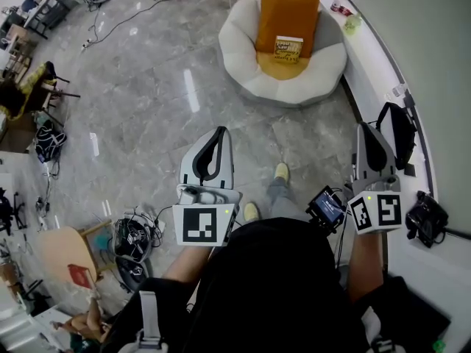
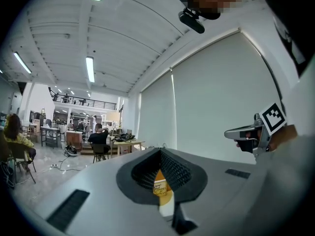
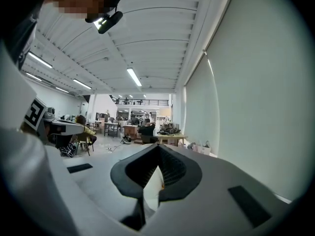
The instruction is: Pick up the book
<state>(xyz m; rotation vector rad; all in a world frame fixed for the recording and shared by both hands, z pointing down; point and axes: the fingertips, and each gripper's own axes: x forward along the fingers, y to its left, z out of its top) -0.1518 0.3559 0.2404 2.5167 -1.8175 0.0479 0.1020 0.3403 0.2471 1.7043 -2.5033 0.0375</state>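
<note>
The yellow book (image 1: 288, 47) rested in the middle of the round white chair (image 1: 239, 61), on the lower part of the orange cushion (image 1: 286, 9) that stood up against the chair's back. Well short of the chair, over the grey stone floor (image 1: 147, 87), the left gripper (image 1: 218, 132) pointed toward the chair with its jaws pressed together on nothing. The right gripper (image 1: 366, 129), equally far from the chair and off to its right, also had its jaws pressed together and empty.
</note>
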